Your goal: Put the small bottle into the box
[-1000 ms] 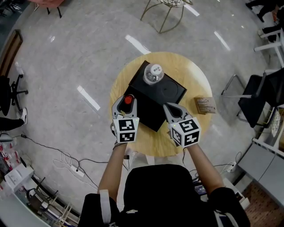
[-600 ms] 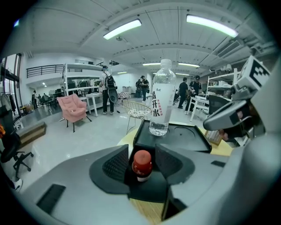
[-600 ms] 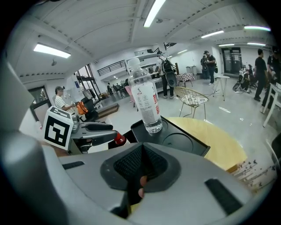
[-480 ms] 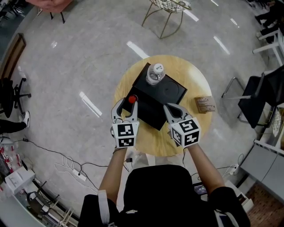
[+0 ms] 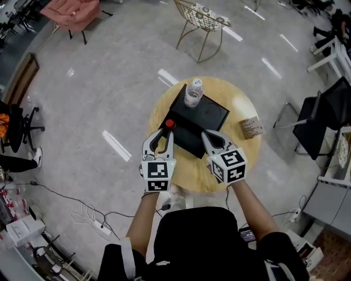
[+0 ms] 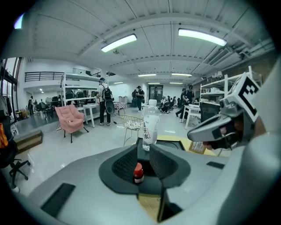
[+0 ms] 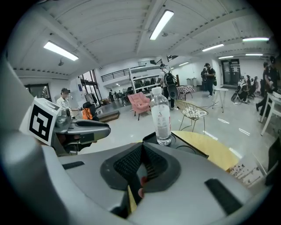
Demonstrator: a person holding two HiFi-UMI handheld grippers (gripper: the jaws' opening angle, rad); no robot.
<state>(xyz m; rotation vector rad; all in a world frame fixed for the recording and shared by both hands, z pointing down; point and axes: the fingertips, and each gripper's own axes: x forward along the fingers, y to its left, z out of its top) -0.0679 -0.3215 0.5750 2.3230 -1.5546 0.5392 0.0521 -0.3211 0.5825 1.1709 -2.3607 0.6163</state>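
Left fingers (image 6: 125,163) closing round small bottle (image 6: 138,172), right fingers (image 7: 131,165) together; water bottle (image 5: 193,93) tops box (image 5: 211,115).

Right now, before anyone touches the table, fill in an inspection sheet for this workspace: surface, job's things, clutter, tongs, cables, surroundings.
Surface: round wooden table on a glossy grey floor.
Job's things: black box on the table; small bottle, red-capped, at the box's left edge, not in it.
Clutter: clear water bottle upright on the box's far corner; brown packet on the table right of the box.
Tongs: left tongs closing, small bottle between the jaws, pads not yet pressing on it; right tongs shut, empty.
Cables: power strip and leads on the floor, left of the person.
Surroundings: wire chair beyond the table; pink armchair far left.
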